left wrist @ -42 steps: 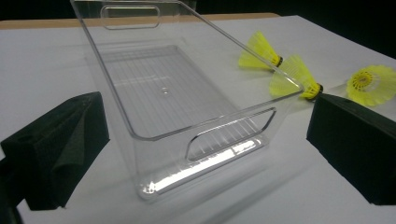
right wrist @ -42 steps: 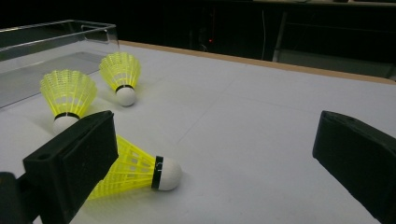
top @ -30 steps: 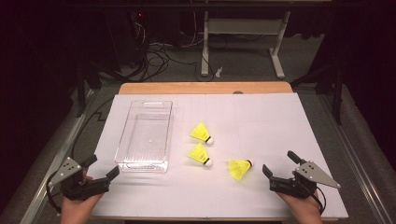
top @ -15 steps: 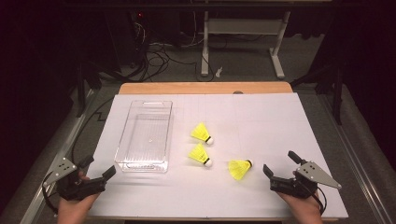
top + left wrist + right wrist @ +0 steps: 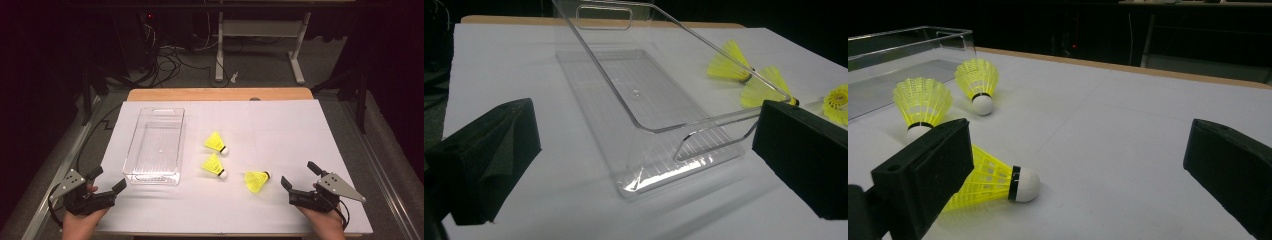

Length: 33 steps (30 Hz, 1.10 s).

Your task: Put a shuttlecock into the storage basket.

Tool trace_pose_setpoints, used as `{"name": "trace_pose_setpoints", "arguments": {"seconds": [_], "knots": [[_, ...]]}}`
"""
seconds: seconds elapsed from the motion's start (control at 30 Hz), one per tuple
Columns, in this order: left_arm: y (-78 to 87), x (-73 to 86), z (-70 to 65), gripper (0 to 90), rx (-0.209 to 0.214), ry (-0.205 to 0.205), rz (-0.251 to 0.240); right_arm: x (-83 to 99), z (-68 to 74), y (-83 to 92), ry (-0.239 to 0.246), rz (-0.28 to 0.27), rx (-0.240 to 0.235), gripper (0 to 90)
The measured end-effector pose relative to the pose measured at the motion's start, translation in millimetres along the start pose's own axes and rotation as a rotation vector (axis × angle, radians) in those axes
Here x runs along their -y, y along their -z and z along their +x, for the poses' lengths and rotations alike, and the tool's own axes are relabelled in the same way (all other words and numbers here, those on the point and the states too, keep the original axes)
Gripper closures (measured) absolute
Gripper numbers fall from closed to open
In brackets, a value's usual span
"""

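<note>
Both grippers wide open, nothing held.

Left gripper (image 5: 105, 186) sits at lower left, just below the clear tray (image 5: 134, 150); right gripper (image 5: 300, 176) waits at lower right, jaws spread beside the nearest shuttlecock (image 5: 256, 179), two more shuttlecocks (image 5: 215, 142) lying mid-frame.

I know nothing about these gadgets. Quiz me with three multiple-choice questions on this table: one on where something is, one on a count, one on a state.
1. Where is the clear tray?
A. left of the shuttlecocks
B. right of them
C. on the floor

2. How many yellow shuttlecocks?
A. one
B. three
C. five

3. The right gripper is:
A. shut on a shuttlecock
B. open, holding nothing
C. inside the tray

Answers:
A: the high view shows it on their left.
B: one, two, three.
B: its fingers stand apart, and the nearest shuttlecock lies untouched.
</note>
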<state>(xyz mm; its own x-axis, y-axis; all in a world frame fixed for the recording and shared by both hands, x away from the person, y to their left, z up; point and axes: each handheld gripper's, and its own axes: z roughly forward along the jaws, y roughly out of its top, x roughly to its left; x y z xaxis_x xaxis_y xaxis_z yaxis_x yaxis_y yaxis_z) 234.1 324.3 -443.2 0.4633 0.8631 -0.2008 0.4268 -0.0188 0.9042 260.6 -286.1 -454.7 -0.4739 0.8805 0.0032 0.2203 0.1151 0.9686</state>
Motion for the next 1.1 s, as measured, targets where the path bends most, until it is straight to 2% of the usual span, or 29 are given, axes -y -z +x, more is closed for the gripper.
{"name": "trace_pose_setpoints", "arguments": {"seconds": [0.1, 0.17, 0.2, 0.23, 0.47, 0.5, 0.57, 0.63, 0.93, 1.1], "knots": [[-0.7, 0.7, 1.3, 0.4, 0.005, 0.011, 0.013, -0.4, 0.3, 0.1, -0.003, 0.001, 0.000, 0.4], [-2.5, 0.8, 1.7, 0.3, 0.008, 0.016, 0.046, -0.2, 0.3, 0.0, -0.003, 0.001, 0.002, 0.4], [-2.5, 0.8, 1.7, 0.4, 0.008, 0.016, 0.046, -0.1, 0.1, 0.0, -0.003, 0.001, 0.005, 0.4], [-4.9, 0.8, 1.1, 0.4, 0.001, 0.014, 0.085, 0.0, 0.0, 0.1, -0.006, 0.002, 0.006, 0.4], [-13.2, 2.4, -0.9, 0.3, 0.000, 0.005, 0.191, 0.1, 0.3, 0.0, 0.004, -0.003, 0.003, 0.4], [-13.2, 2.4, -0.9, 0.3, 0.000, 0.005, 0.191, 0.1, 0.3, 0.0, 0.004, -0.003, 0.003, 0.4], [-16.5, 3.3, -1.7, 0.3, 0.003, -0.001, 0.230, 0.3, 0.7, -0.2, 0.003, 0.001, 0.002, 0.4], [-17.5, 3.7, -2.2, 0.3, 0.005, -0.003, 0.241, 0.4, 0.8, -0.3, 0.001, 0.001, 0.003, 0.4], [-28.6, 7.3, -6.9, 0.3, 0.017, -0.013, 0.350, 0.7, 0.2, 0.0, 0.000, 0.004, 0.006, 0.4], [-31.2, 7.7, -8.3, 0.7, 0.008, -0.009, 0.382, 0.8, 0.3, -0.1, 0.001, 0.005, 0.006, 0.4]]}}
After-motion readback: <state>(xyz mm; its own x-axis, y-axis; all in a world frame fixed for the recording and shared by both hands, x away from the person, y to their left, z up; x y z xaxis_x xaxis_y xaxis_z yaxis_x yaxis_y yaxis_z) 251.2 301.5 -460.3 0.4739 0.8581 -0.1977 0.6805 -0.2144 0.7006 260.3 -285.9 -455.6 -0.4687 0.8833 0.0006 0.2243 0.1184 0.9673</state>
